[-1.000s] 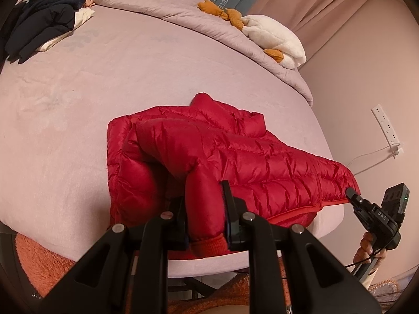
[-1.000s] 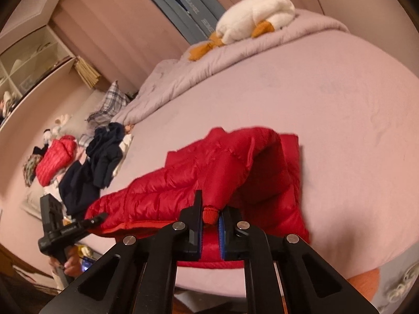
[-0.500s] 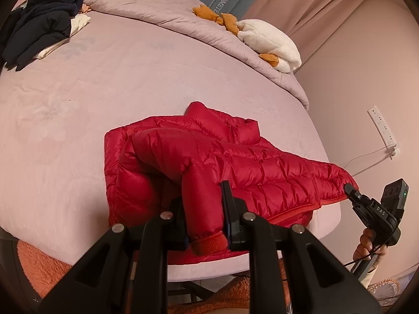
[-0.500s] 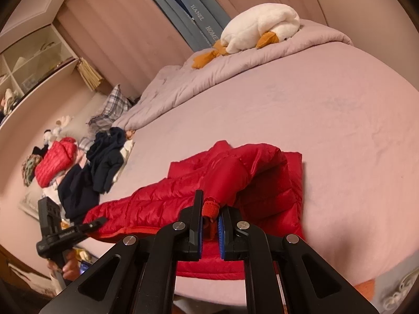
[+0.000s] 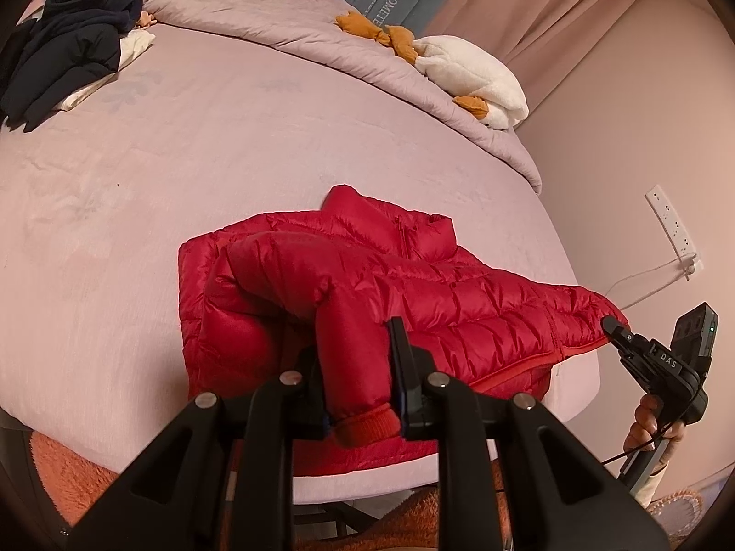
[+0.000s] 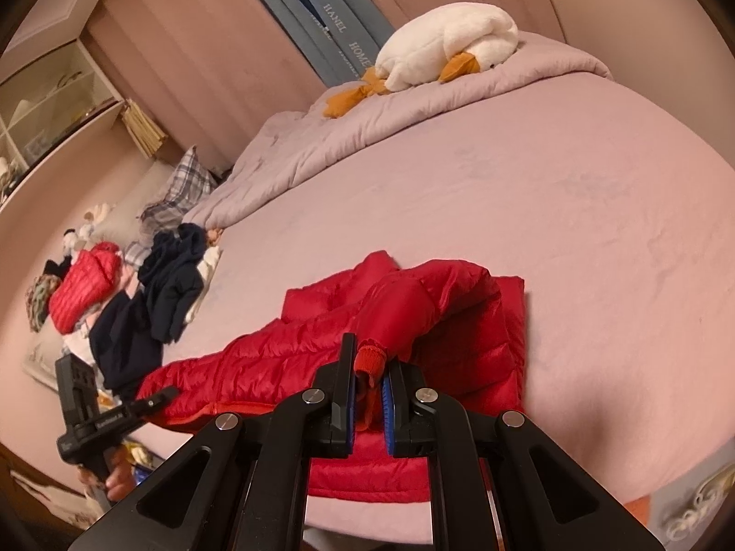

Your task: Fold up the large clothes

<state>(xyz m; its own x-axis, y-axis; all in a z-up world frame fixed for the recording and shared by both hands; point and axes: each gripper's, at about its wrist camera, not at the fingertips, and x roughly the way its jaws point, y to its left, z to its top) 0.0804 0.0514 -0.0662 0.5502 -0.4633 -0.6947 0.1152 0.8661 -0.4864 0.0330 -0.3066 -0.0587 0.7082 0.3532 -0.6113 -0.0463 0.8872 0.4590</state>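
A red puffer jacket (image 5: 413,294) lies on the pink bed (image 5: 183,147) near its front edge. My left gripper (image 5: 358,367) is shut on a sleeve near its ribbed cuff (image 5: 367,427) and holds it lifted over the jacket body. My right gripper (image 6: 367,376) is shut on the other sleeve's ribbed cuff (image 6: 370,358), also lifted over the jacket (image 6: 459,321). Each gripper shows in the other's view, the right gripper (image 5: 615,326) at the jacket's right hem and the left gripper (image 6: 161,397) at its left hem.
A pile of dark clothes (image 5: 69,46) lies at the bed's far left, also in the right wrist view (image 6: 161,289). A folded quilt (image 5: 321,36) and a white plush goose (image 5: 473,78) lie at the head. A wall socket strip (image 5: 670,229) is to the right. Another red jacket (image 6: 82,289) lies off the bed.
Both grippers have drawn back a little with the sleeves still held; the jacket sits slightly farther and lower in both views. The grips have not changed.
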